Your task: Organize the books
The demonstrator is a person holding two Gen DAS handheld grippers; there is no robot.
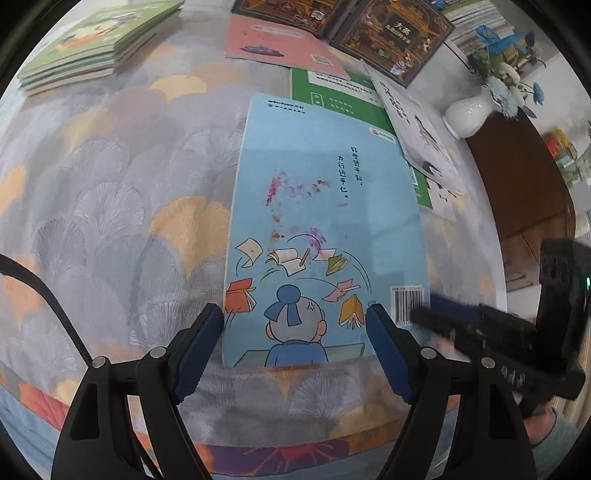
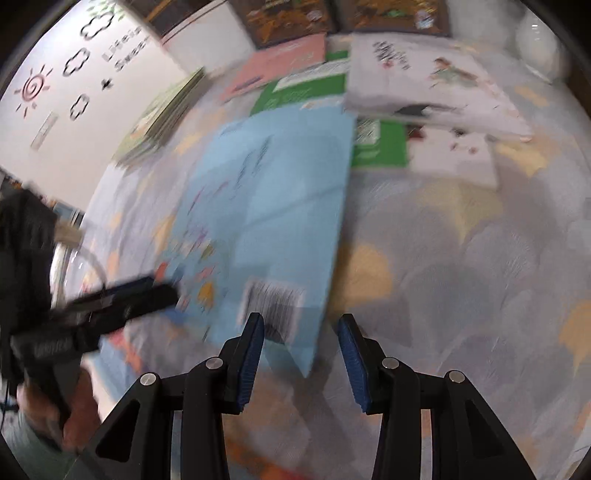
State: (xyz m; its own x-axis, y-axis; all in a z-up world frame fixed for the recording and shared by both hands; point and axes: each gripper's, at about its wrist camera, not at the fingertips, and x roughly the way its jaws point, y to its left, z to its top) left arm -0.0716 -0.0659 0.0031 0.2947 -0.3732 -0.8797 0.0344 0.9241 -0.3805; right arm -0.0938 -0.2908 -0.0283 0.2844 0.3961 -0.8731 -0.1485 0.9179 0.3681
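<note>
A light blue book point(image 1: 325, 229) lies back cover up on the patterned tablecloth, barcode at its near right corner. My left gripper point(image 1: 295, 321) is open, its fingers straddling the book's near end. My right gripper point(image 2: 301, 332) is open over the book's point(image 2: 273, 206) near right corner, by the barcode; it also shows in the left wrist view point(image 1: 443, 317) at the book's right edge. The right wrist view is motion-blurred. A green book point(image 1: 332, 92), a pink book point(image 1: 280, 44), a white book point(image 1: 417, 125) and two dark books point(image 1: 391, 33) lie beyond. A stack of green books point(image 1: 96, 40) sits far left.
A white vase point(image 1: 469, 114) with blue flowers stands at the table's right edge, with a brown wooden surface point(image 1: 517, 177) beyond it. The tablecloth point(image 1: 110, 203) stretches to the left of the blue book. A white wall with drawings point(image 2: 74, 74) is at the left in the right wrist view.
</note>
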